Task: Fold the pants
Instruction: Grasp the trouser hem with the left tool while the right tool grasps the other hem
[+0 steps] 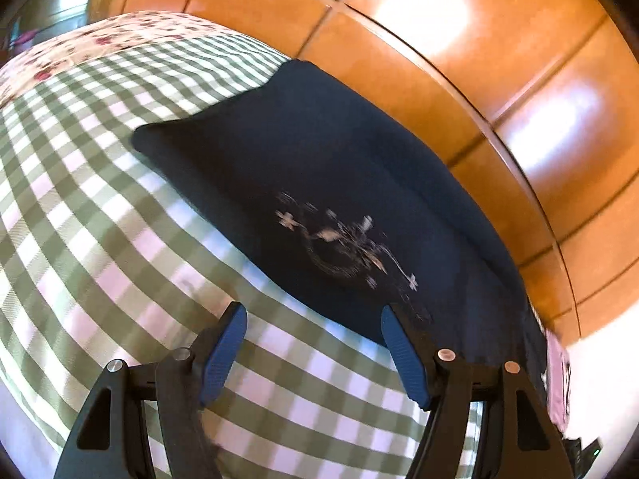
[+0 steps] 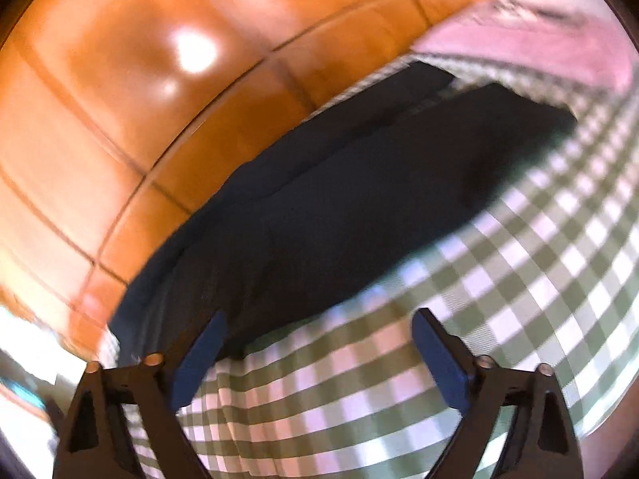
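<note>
Dark navy pants point(image 1: 319, 183) lie flat on the green-and-white checked cover point(image 1: 100, 207), along the edge next to the orange tiled floor point(image 1: 459, 60); pale embroidered motif point(image 1: 343, 243) faces up in the left wrist view; left gripper point(image 1: 313, 315) spread wide, nothing between the blue pads point(image 1: 223, 355), its right pad at the pants' near edge; right gripper point(image 2: 319, 323) also spread wide and empty, over the cover, left pad at the hem edge; right view motion-blurred; floral bedding point(image 1: 100, 40) beyond the checked cover.
</note>
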`<action>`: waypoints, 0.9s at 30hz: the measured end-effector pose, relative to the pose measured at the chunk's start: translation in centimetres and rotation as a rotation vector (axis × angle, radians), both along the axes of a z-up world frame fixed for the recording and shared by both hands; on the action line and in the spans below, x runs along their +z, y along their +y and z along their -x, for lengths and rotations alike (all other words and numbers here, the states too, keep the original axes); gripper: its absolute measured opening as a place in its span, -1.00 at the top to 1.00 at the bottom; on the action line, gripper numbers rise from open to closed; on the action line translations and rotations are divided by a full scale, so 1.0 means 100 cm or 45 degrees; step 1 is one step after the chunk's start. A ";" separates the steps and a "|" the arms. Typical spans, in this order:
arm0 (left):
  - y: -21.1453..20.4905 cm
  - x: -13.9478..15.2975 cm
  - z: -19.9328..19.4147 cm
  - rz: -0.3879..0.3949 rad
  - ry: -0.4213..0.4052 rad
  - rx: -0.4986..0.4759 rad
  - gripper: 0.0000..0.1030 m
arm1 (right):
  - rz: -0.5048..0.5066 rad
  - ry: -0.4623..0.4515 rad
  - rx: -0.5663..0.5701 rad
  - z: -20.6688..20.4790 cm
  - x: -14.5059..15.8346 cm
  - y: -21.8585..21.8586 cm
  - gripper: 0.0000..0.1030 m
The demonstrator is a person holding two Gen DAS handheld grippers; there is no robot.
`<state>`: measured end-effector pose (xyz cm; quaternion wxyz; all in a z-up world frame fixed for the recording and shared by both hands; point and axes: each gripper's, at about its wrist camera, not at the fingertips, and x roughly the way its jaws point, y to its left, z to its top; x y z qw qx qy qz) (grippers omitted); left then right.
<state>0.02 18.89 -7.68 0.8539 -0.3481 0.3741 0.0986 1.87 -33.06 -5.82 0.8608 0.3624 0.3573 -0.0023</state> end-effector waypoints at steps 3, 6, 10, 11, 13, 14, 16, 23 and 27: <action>0.007 -0.002 -0.003 -0.002 -0.020 -0.011 -0.37 | -0.098 -0.028 -0.055 0.000 -0.007 -0.017 -0.35; 0.014 -0.006 0.001 0.063 -0.054 0.006 -0.39 | -0.101 -0.048 -0.073 -0.005 -0.010 -0.026 -0.12; 0.029 -0.012 0.004 0.191 -0.080 0.016 -0.41 | -0.207 -0.072 -0.158 -0.012 -0.021 -0.041 0.33; 0.031 -0.013 0.000 0.235 -0.088 0.020 -0.43 | -0.224 -0.077 -0.167 -0.017 -0.023 -0.045 0.45; 0.039 -0.015 0.003 0.315 -0.114 0.039 -0.46 | -0.268 -0.095 -0.189 -0.023 -0.026 -0.052 0.62; 0.039 -0.014 0.002 0.327 -0.112 0.039 -0.46 | -0.289 -0.104 -0.197 -0.023 -0.029 -0.054 0.68; 0.038 -0.013 0.000 0.317 -0.110 0.027 -0.46 | -0.327 -0.119 -0.206 -0.028 -0.031 -0.059 0.72; 0.040 -0.012 -0.015 0.262 -0.181 -0.001 -0.45 | -0.330 -0.161 -0.205 -0.040 -0.035 -0.059 0.83; 0.052 -0.016 -0.022 0.285 -0.195 0.031 -0.24 | -0.248 -0.158 -0.192 -0.040 -0.034 -0.055 0.87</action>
